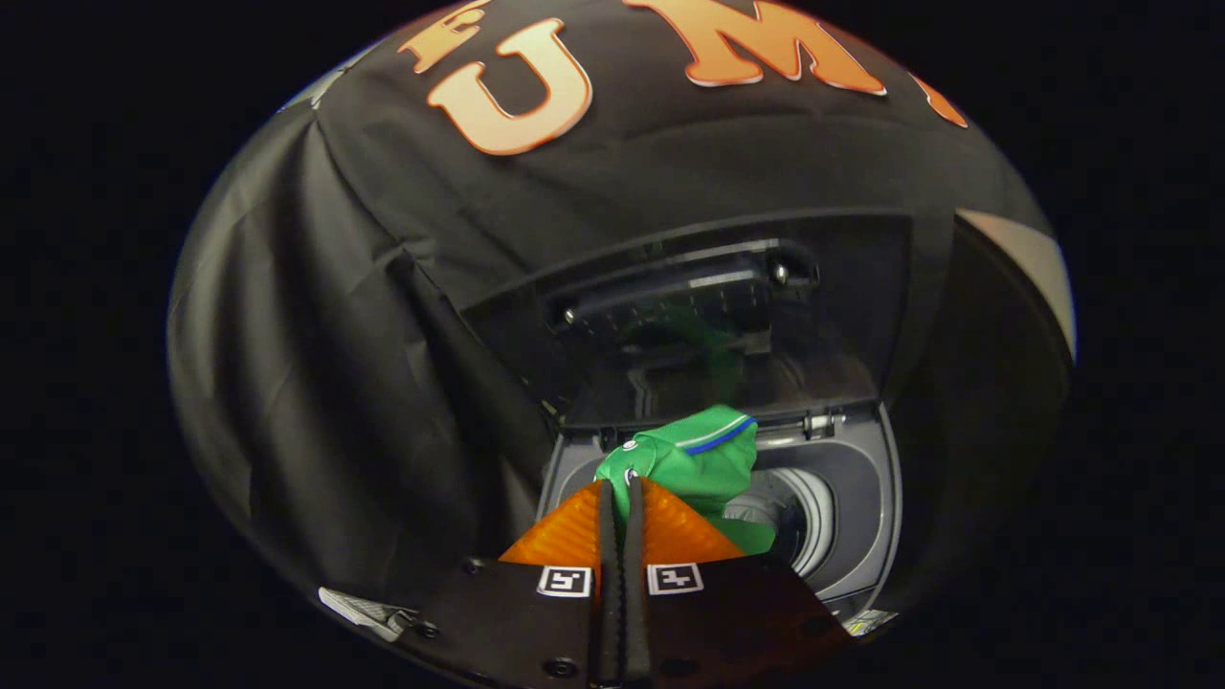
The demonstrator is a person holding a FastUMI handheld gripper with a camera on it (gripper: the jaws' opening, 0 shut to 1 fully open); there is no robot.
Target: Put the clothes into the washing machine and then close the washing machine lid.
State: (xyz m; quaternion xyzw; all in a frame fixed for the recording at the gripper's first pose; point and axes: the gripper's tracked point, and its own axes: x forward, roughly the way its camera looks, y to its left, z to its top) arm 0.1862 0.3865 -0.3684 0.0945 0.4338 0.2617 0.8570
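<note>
The gripper (620,486) is held over the open washing machine (866,507), its fingers pressed together on a green shirt (703,459) (a blue and white stripe runs along the collar). The shirt hangs above the drum opening (799,526). The lid (689,316) is raised at the far side.

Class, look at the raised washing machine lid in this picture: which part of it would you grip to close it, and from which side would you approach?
Grip the lid at its free top edge, coming from the front above the drum opening. It stands tilted up and hinged at the back, so pulling that edge forward and down likely swings it shut. First the tongs, shut on the green shirt, must release it.
</note>
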